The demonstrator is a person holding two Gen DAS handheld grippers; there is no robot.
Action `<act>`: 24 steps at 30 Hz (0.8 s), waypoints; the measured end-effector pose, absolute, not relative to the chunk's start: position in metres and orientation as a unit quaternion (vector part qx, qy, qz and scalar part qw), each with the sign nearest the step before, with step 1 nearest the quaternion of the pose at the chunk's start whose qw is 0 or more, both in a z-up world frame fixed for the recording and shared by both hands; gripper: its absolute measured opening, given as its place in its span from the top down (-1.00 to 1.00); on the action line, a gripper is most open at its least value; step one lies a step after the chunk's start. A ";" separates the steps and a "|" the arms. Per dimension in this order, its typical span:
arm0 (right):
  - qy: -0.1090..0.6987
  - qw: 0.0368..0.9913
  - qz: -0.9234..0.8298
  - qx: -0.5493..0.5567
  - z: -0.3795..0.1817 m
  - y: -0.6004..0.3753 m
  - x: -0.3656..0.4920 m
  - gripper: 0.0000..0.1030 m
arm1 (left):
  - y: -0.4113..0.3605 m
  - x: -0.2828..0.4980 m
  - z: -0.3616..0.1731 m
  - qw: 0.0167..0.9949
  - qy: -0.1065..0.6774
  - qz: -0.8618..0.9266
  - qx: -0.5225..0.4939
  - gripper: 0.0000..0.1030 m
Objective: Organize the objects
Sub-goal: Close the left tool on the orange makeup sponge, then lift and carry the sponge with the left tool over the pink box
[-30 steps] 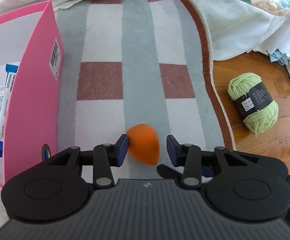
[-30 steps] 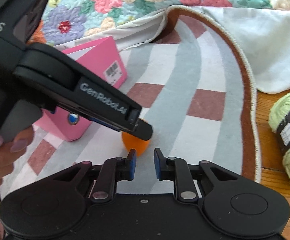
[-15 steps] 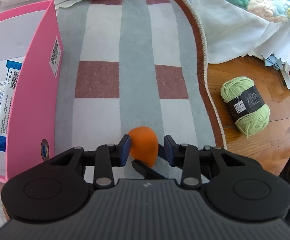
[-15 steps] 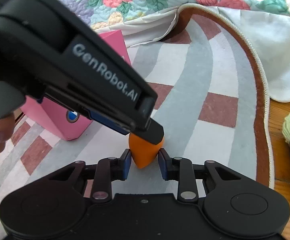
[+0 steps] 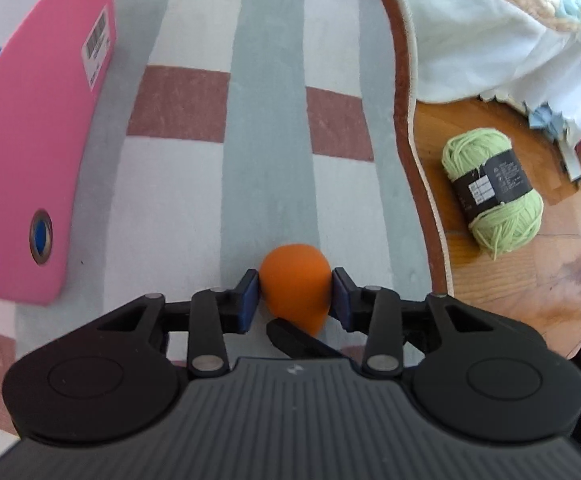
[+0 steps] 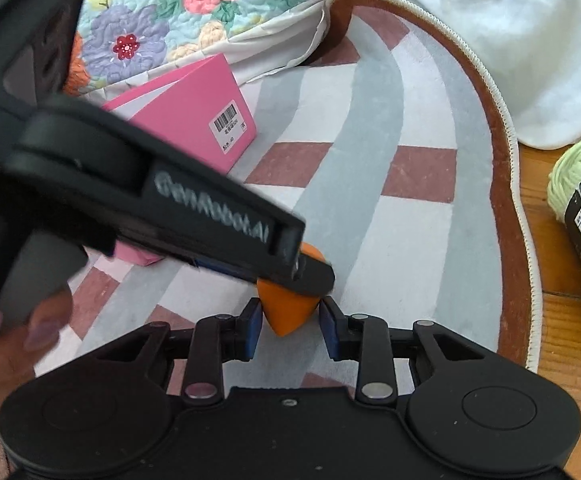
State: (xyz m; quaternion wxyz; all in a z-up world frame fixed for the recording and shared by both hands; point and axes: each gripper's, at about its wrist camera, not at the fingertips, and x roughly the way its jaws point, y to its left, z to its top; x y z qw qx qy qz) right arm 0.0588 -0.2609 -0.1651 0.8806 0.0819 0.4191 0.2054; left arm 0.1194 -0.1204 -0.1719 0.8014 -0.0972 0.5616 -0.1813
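Our left gripper (image 5: 295, 300) pinches the orange sponge (image 5: 295, 285) at its fat middle — soft, light, squishy. Right gripper (image 6: 288, 330) is opening around its tip — not pressing.

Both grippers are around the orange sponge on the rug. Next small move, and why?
Probably lift the left gripper a little, keeping its grip. Its blue pads press both sides of the orange teardrop-shaped sponge, while the right gripper has jaws opening, with the sponge's tip between them but gaps showing. The open pink box stands close by on the striped rug.
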 end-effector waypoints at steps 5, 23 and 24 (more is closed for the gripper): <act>0.422 0.877 0.214 0.079 -0.161 -0.258 0.056 0.27 | -0.116 0.110 -0.166 0.803 0.559 -0.183 -0.096 0.32; 0.453 0.856 0.240 0.074 -0.094 -0.241 0.021 0.24 | -0.090 0.055 -0.098 0.803 0.550 -0.204 -0.107 0.33; 0.457 0.853 0.241 0.074 -0.091 -0.240 0.019 0.24 | -0.089 0.052 -0.095 0.803 0.550 -0.204 -0.107 0.33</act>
